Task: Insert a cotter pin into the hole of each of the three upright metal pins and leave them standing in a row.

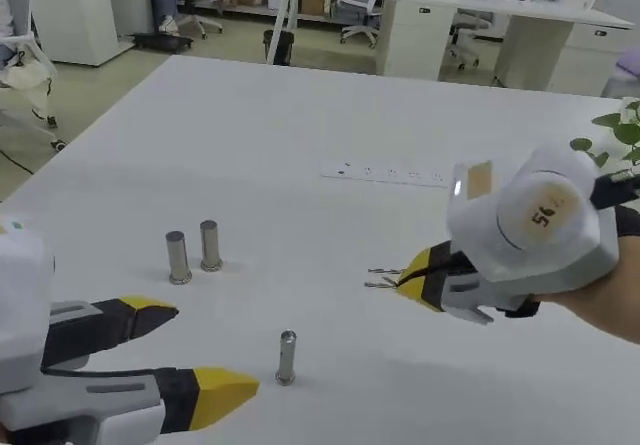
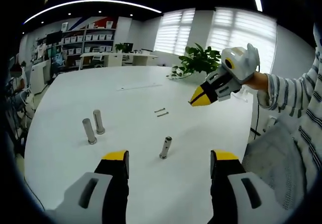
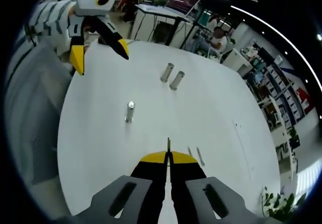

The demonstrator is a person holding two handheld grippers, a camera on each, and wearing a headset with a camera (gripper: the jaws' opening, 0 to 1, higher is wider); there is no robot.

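The right gripper hovers on the right, jaws pinched shut on a thin cotter pin; two loose cotter pins lie on the table beside it; the left gripper is near left, jaws wide; three metal pins stand upright, two paired farther left.

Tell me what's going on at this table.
A person works two handheld grippers over a white table. The right gripper, jaws shut, seems to pinch a cotter pin; two spare cotter pins lie on the table. The left gripper hovers open near the lone metal pin. Two other metal pins stand side by side further off. None visibly has anything through it yet.
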